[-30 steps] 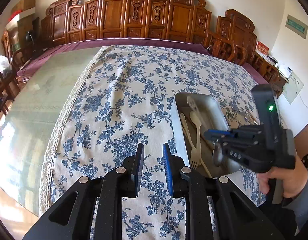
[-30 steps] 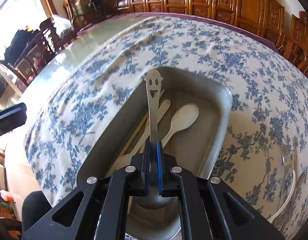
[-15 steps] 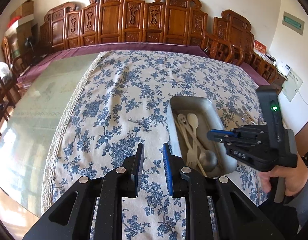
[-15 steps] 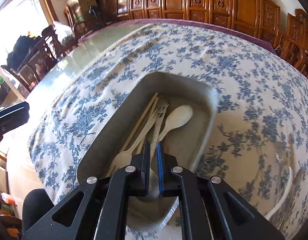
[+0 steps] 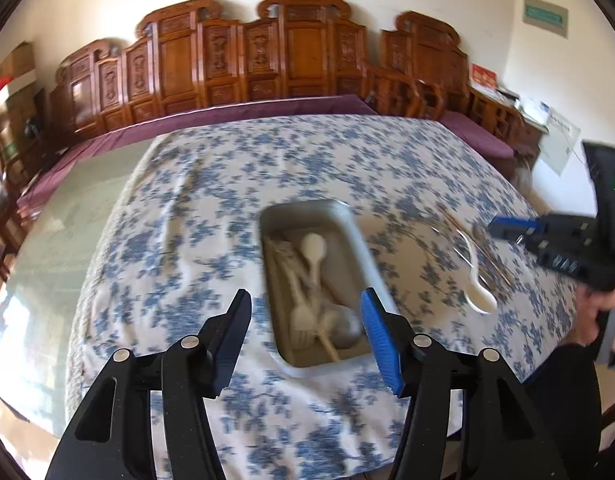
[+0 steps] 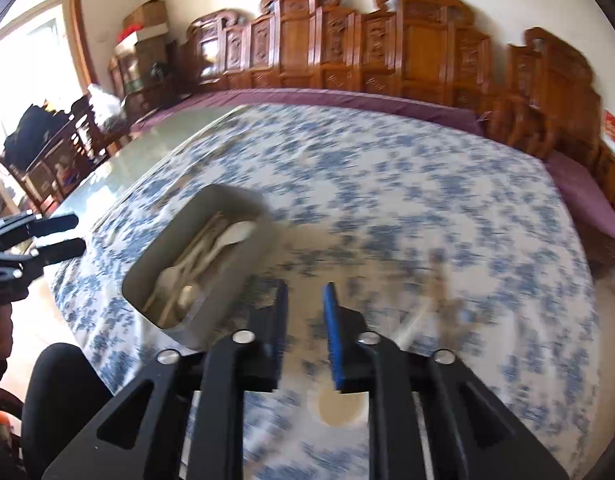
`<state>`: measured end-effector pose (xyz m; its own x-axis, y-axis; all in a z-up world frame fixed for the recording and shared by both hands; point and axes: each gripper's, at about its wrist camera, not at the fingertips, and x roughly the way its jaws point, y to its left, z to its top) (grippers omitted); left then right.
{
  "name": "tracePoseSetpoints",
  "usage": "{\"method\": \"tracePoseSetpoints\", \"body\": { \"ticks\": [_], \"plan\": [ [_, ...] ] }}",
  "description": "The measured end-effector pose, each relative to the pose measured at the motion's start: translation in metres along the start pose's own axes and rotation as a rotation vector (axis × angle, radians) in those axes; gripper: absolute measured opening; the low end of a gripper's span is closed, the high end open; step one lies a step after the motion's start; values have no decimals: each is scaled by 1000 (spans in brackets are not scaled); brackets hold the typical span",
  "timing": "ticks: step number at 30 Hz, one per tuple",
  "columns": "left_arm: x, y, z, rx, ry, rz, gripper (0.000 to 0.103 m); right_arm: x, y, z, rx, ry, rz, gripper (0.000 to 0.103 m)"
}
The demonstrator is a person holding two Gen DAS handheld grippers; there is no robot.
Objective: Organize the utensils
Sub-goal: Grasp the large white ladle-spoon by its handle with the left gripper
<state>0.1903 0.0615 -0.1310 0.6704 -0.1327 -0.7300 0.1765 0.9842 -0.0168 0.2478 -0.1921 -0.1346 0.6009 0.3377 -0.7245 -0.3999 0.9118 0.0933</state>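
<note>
A grey metal tray (image 5: 357, 236) lies on the blue-flowered tablecloth (image 5: 195, 240). In it lie cream spoons (image 5: 313, 246), a fork, chopsticks and a metal spoon (image 5: 345, 326). My left gripper (image 5: 305, 300) hangs just before the tray's near end; its jaws are opening and nothing is between them. To the right of the tray, my right gripper (image 6: 306, 290) hovers over the cloth, jaws opening and empty. A white spoon (image 5: 477, 280) and thin chopsticks (image 5: 459, 232) lie loose there. The white spoon's bowl (image 6: 341, 408) shows under the right fingers.
Carved wooden chairs (image 5: 291, 60) line the far side of the table. A bare glass tabletop (image 5: 59, 232) lies left of the cloth. A person's hand (image 5: 603, 316) holds the right gripper (image 5: 507, 226) at the table's right edge. The left gripper (image 6: 63, 236) shows at the far left.
The right gripper let the smiley metal spoon drop into the tray, then swung right over the loose utensils and parted its jaws. The left gripper's jaws widened and it drew back toward the tray.
</note>
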Motion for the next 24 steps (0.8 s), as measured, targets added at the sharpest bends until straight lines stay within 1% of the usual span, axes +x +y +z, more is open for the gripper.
{"method": "tracePoseSetpoints", "body": {
  "ticks": [1,5,7,11,16,24],
  "plan": [
    [4,-12,1,10,9,-7,54,-6,-10,-3,10,-5,-6,24],
    [13,-48,1,40,24,-31,54,-34,-46,-20,39,-31,-40,37],
    [16,-66,2,58,29,-38,54,-44,-60,-29,55,-41,-48,39],
    [26,-100,4,89,45,-55,54,-58,-87,-48,102,-56,-53,48],
    [42,-134,10,124,61,-71,54,-65,-103,-62,114,-62,-65,50],
    [85,-176,19,177,104,-101,54,-65,-129,-69,158,-57,-73,50]
  ]
}}
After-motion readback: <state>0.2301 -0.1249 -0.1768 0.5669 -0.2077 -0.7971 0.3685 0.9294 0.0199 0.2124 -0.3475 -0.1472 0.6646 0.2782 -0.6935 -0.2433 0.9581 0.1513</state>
